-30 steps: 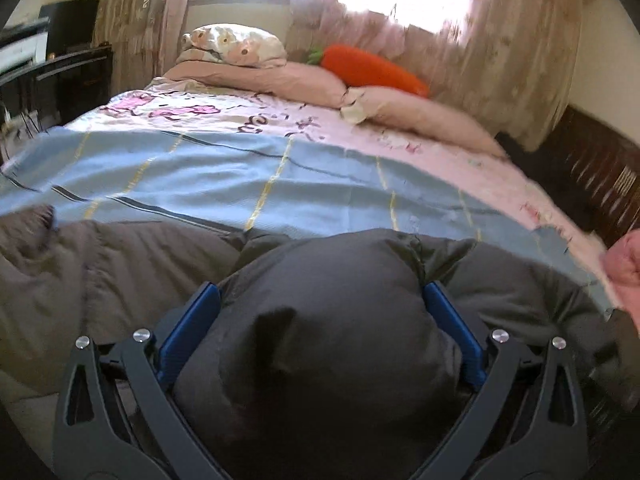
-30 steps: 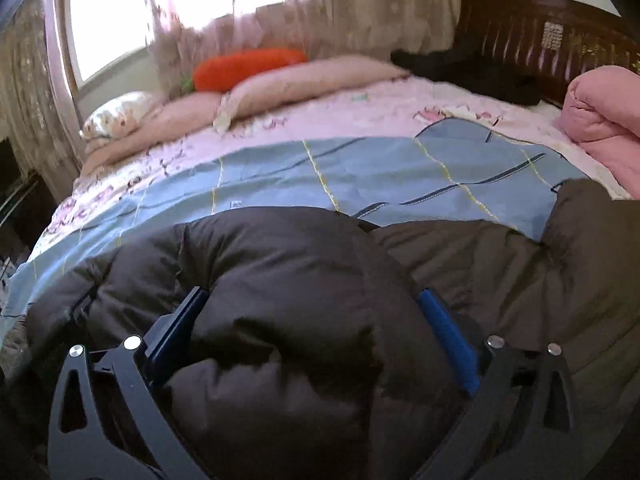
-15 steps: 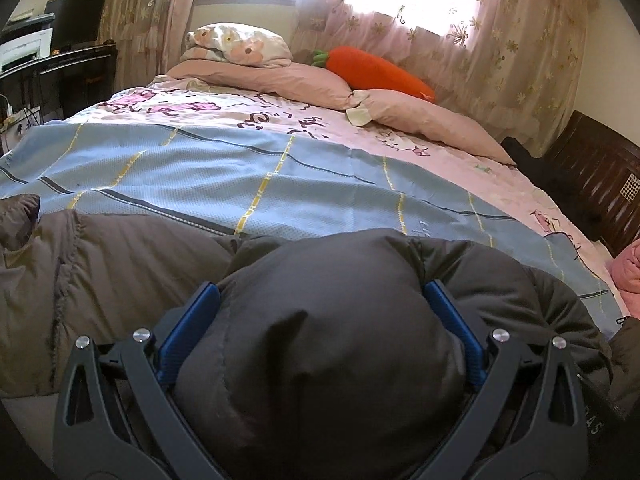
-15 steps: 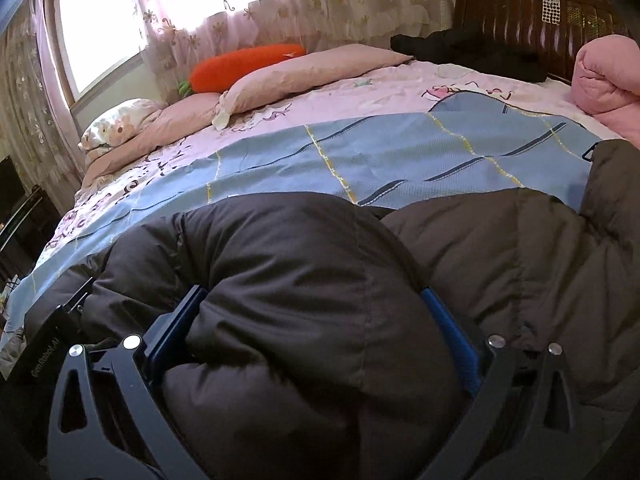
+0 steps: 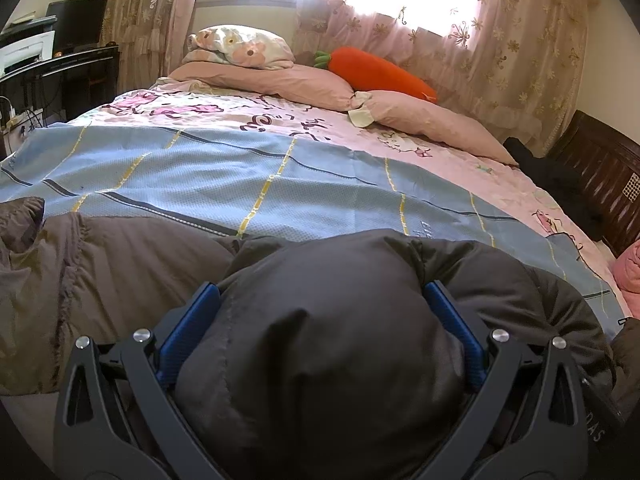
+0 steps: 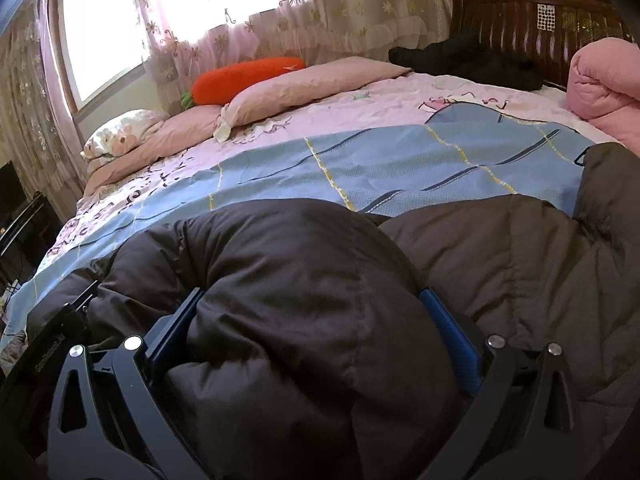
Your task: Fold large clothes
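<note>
Both views have steadied and risen slightly over the last second: the blur of 1 second ago is gone, and more of the bed shows beyond the padded jacket (image 5: 320, 360). In the left wrist view the brown panel on the left lies flatter and further spread than it did, and the pink bundle (image 5: 628, 268) at the right edge has slid outward, so the left hand-held gripper (image 5: 320, 332) has swung a little leftward while carrying its fold.

The left hand-held gripper grips a thick bulge of the dark jacket between its blue pads (image 5: 188, 332), jaws spread fairly wide around the bulk. The right hand-held gripper (image 6: 316, 328) does the same with a neighbouring bulge, its pads (image 6: 452, 340) pressed into the quilting. The jacket lies across the near edge of the bed, over the blue striped blanket (image 5: 240, 184), with loose brown panels stretching to both sides.

My reading: 2 grasped points of the near hem are lifted and settling, ready to be carried forward over the body of the jacket. The fold itself looks barely begun; the puffy filling may spring back once released
</note>
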`<state>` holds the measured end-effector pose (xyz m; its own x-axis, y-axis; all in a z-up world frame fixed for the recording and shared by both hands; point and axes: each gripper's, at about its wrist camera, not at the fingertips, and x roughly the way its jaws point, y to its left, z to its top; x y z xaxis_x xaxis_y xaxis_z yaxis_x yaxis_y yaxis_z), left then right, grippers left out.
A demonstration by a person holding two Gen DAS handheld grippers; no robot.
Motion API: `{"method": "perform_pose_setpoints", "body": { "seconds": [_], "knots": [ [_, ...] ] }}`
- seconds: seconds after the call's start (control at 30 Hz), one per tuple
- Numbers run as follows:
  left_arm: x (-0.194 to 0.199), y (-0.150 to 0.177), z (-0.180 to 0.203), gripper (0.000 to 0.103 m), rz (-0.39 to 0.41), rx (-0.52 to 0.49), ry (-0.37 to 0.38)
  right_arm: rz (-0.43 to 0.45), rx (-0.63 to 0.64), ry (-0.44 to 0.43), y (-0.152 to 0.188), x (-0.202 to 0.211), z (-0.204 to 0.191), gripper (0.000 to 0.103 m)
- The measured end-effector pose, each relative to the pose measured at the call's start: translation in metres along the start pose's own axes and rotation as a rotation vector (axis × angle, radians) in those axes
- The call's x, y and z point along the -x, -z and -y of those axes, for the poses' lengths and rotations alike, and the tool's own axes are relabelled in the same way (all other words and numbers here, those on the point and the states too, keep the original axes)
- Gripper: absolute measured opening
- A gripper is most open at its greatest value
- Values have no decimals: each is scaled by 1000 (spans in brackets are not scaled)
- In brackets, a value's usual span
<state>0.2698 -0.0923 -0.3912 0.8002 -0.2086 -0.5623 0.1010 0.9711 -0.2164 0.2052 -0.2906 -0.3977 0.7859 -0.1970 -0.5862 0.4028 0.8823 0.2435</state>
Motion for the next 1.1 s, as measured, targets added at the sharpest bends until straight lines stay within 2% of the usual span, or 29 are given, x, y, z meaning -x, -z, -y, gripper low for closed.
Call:
{"method": "perform_pose_setpoints", "body": {
  "seconds": [0.17, 0.2, 0.27, 0.3, 0.33, 0.37, 0.4, 0.43, 0.5, 0.57, 0.63, 0.73, 0.87, 0.97, 1.03, 1.1],
  "knots": [
    [0, 0, -1, 101, -6, 1, -4, -10, 8, 16, -2, 0, -1, 102],
    [0, 0, -1, 101, -6, 1, -5, -25, 17, 36, -5, 0, -4, 102],
    [0, 0, -2, 101, -9, 0, -10, -79, 58, 137, -19, 7, -16, 102],
    [0, 0, -2, 101, -10, 0, -13, -71, 74, 177, -26, 17, -24, 102],
    [0, 0, -2, 101, -10, -1, -17, -38, 74, 192, -32, 30, -28, 102],
    [0, 0, -1, 101, -10, -3, -20, 52, 40, 162, -42, 60, -33, 102],
    [0, 0, -2, 101, -9, -3, -21, 105, 12, 124, -45, 76, -34, 102],
    [0, 1, -2, 101, -9, -2, -20, 177, -26, 61, -46, 97, -36, 102],
    [0, 1, -2, 101, -9, 1, -17, 198, -25, 54, -38, 104, -39, 102],
    [0, 1, -2, 101, -9, 2, -15, 96, 1, 124, -17, 77, -38, 102],
    [1, 2, -3, 101, -4, 1, -12, -128, -35, 168, 3, 28, -23, 102],
    [1, 2, 0, 101, 0, -8, -20, -81, -18, 153, 5, 23, -18, 102],
    [2, 0, 3, 101, 3, -12, -22, -35, 63, 205, 13, 18, -28, 102],
    [3, -4, 4, 101, -35, -8, -31, -34, 78, 213, 17, 10, -28, 102],
    [17, -8, 4, 101, -82, 8, -72, -34, 77, 209, 20, 13, -29, 102],
    [46, -8, 0, 101, -96, 50, -61, -32, 70, 204, 21, 13, -27, 102]
  ]
}}
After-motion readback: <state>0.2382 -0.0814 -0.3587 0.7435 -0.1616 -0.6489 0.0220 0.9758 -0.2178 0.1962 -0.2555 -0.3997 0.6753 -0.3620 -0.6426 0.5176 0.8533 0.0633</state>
